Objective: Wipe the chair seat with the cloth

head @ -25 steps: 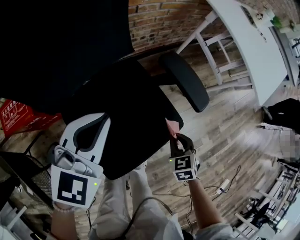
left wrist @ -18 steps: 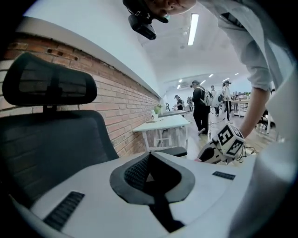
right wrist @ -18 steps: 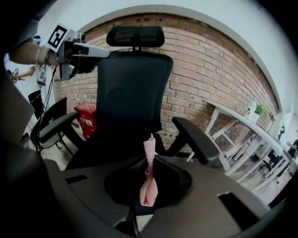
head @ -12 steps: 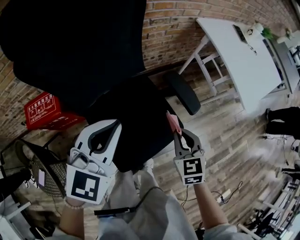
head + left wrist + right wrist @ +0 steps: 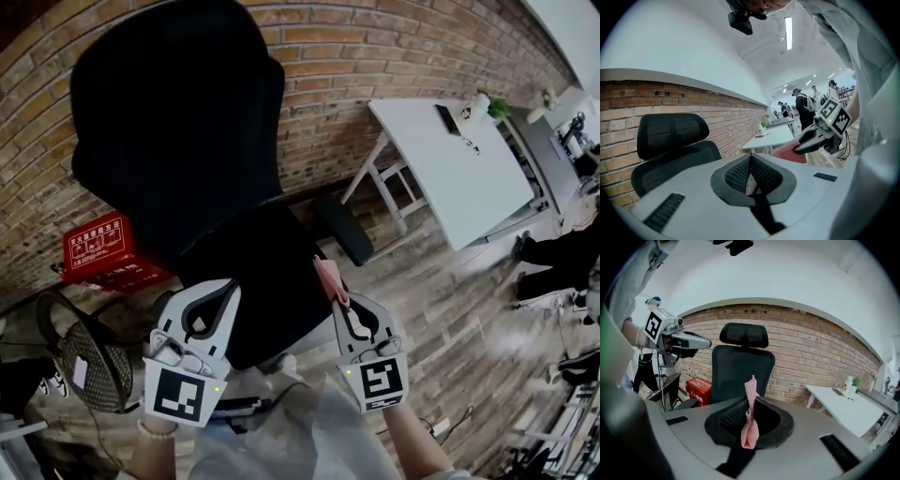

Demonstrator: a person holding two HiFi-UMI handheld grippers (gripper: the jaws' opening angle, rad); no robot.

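Observation:
A black office chair with a tall back fills the head view, its seat (image 5: 262, 267) just beyond both grippers. My right gripper (image 5: 339, 300) hovers at the seat's near right edge, shut on a pink cloth (image 5: 330, 278) that sticks up from its tips. In the right gripper view the cloth (image 5: 750, 423) stands pinched between the jaws, with the chair back (image 5: 743, 366) behind it. My left gripper (image 5: 226, 287) hangs over the seat's near left edge, shut with nothing in it. The left gripper view shows the closed pads (image 5: 759, 176) and the right gripper (image 5: 800, 148) holding the cloth (image 5: 787, 152).
The chair's right armrest (image 5: 343, 230) juts out beside the seat. A red crate (image 5: 103, 248) sits on the floor to the left, a mesh basket (image 5: 89, 361) near my left side. A white table (image 5: 450, 169) stands to the right against the brick wall (image 5: 375, 56). People (image 5: 804, 105) stand far off.
The head view has pulled back and tilted up, so the whole chair back now shows. Both grippers stay at the seat's near edge; the right one still holds the cloth.

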